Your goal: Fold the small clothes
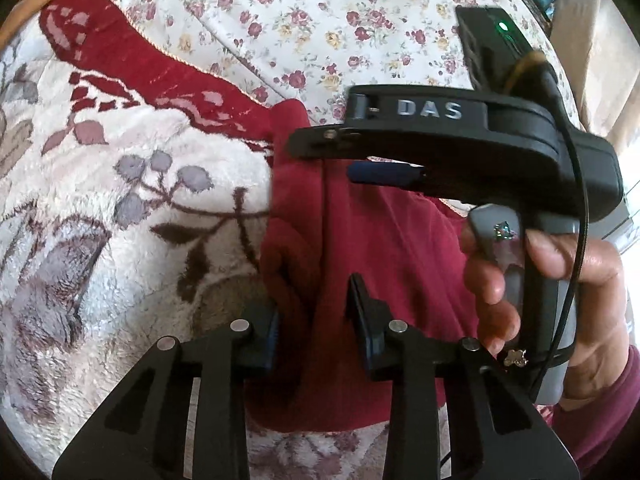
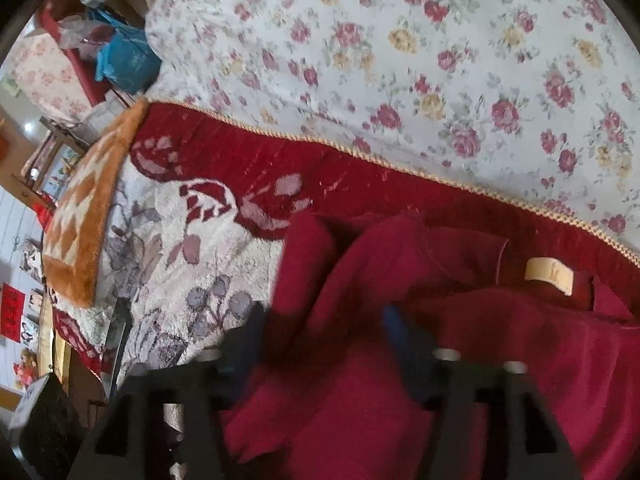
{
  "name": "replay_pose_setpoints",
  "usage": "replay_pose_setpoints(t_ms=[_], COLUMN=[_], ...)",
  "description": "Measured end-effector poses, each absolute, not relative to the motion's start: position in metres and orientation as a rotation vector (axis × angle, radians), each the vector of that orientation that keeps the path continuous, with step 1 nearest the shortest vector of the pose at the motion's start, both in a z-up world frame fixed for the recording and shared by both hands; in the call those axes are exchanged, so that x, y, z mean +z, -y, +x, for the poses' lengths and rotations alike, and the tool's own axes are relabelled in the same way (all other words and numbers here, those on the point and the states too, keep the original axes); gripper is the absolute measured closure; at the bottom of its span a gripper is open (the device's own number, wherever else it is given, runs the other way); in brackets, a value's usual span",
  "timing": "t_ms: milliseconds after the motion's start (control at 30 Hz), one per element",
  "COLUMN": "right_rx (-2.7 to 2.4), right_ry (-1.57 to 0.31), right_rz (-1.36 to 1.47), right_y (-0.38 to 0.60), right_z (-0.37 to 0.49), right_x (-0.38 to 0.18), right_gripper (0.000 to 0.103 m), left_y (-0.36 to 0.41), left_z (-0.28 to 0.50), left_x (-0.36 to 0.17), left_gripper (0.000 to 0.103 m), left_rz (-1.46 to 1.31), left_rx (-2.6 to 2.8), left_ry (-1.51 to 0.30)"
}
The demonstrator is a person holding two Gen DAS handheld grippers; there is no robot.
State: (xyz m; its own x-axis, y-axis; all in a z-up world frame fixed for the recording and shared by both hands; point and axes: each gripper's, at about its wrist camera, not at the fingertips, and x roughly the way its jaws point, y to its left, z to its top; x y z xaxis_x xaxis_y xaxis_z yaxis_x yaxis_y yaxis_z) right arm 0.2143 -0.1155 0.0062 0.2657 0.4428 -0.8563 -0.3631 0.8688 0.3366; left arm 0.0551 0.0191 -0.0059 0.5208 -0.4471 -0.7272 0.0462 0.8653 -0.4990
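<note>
A dark red garment lies on a plush floral blanket. In the left wrist view my left gripper has its fingers apart, with a fold of the red garment between them. My right gripper is seen side-on above the garment, held by a hand; its fingers look apart. In the right wrist view the right gripper is blurred and stands with fingers apart over the bunched garment, whose neck label shows at the right.
A rose-print sheet covers the bed beyond the blanket's red border. An orange-and-white cushion lies at the blanket's left end. Bags and clutter sit off the bed at the far left.
</note>
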Motion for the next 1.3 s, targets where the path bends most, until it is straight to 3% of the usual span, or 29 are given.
replay_pose_setpoints(t_ms=[233, 400, 533, 633, 733, 833, 1033, 1067, 1167, 1300], right_rx=[0.556, 0.530, 0.522, 0.538, 0.550, 0.555, 0.569, 0.575, 0.595, 0.618], right_ry=[-1.245, -1.253, -1.227, -1.211, -1.202, -1.193, -1.183, -1.181, -1.175, -1.155], right_rz=[-0.023, -0.066, -0.049, -0.046, -0.023, -0.013, 0.022, 0.033, 0.074, 0.139], right_y=[0.079, 0.076, 0.086, 0.092, 0.096, 0.099, 0.103, 0.105, 0.110, 0.127], right_z=[0.221, 0.225, 0.224, 0.220, 0.218, 0.216, 0.214, 0.214, 0.212, 0.208], right_x=[-0.012, -0.024, -0.023, -0.021, -0.020, -0.019, -0.019, -0.018, -0.015, -0.002], right_gripper=[0.029, 0.029, 0.048, 0.054, 0.056, 0.058, 0.062, 0.062, 0.070, 0.079], left_y=[-0.016, -0.013, -0.010, -0.010, -0.010, -0.013, -0.007, -0.004, -0.001, 0.006], left_z=[0.057, 0.059, 0.061, 0.062, 0.065, 0.067, 0.065, 0.064, 0.065, 0.061], left_x=[-0.009, -0.011, -0.012, -0.013, -0.015, -0.019, -0.017, -0.017, -0.013, 0.011], left_gripper=[0.074, 0.074, 0.074, 0.073, 0.069, 0.055, 0.051, 0.052, 0.078, 0.082], left_rz=[-0.432, -0.428, -0.411, -0.404, -0.390, -0.387, -0.349, -0.336, -0.368, -0.385], left_rx=[-0.296, -0.285, -0.278, -0.273, -0.260, -0.235, -0.233, -0.241, -0.299, -0.331], left_ry=[-0.997, -1.007, -1.008, -1.013, -1.015, -1.021, -1.017, -1.014, -1.028, -0.993])
